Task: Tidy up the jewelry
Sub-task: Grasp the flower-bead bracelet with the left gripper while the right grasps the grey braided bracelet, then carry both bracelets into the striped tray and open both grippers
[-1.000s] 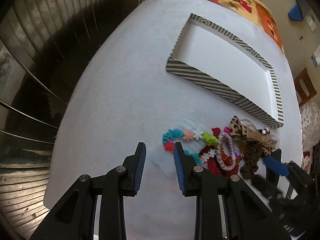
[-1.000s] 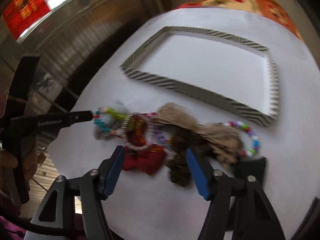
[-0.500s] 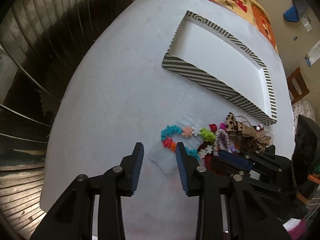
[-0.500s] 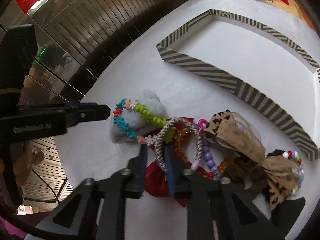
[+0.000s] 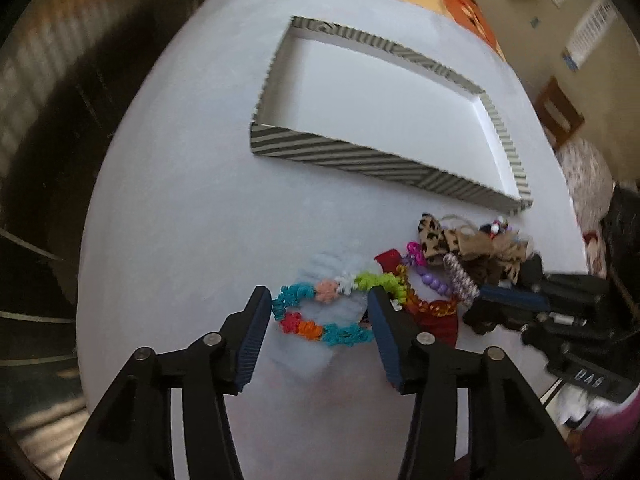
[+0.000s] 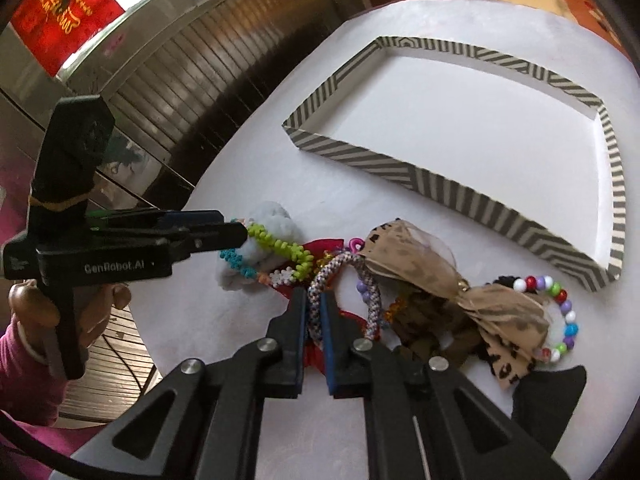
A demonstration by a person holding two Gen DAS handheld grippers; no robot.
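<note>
— Where's the jewelry sitting?

— In a tangled heap on the white bench (image 5: pixel 168 184), just in front of the striped tray (image 6: pixel 472 196), which has nothing in it yet. The right claw (image 6: pixel 314 320) is pinched shut on the speckled rope bangle (image 6: pixel 340 268); the band runs straight up between its blue pads.

— And the other one?

— The left claw (image 5: pixel 316 324) is wide open, its pads either side of the rainbow loom bracelet (image 5: pixel 320 308), which lies on a pale fluffy scrunchie (image 5: pixel 332 268). I can't tell if the pads touch the bracelet.

— How do you reckon that bangle will handle?

— Light, and fairly stiff, I'd say: it holds its ring shape. The woven surface should grip well against the pads, so holding it across the band, as now, looks sound to me. The worry is what's tangled with it. The purple bead string (image 6: pixel 366 292) and amber beads (image 5: pixel 424 304) lie right against it, and the leopard bow (image 6: pixel 420 264) overlaps its far side, so lifting could drag those along.

— The loom bracelet?

— Soft, stretchy, nearly weightless. It'll probably squash flat if squeezed across its width. Better to pinch one side of the loop, I think, clear of the scrunchie beneath, or both come up together.

— Anything fragile?

— The bright bead bracelet (image 6: pixel 560 320) on the right could scatter if its cord snaps.
</note>
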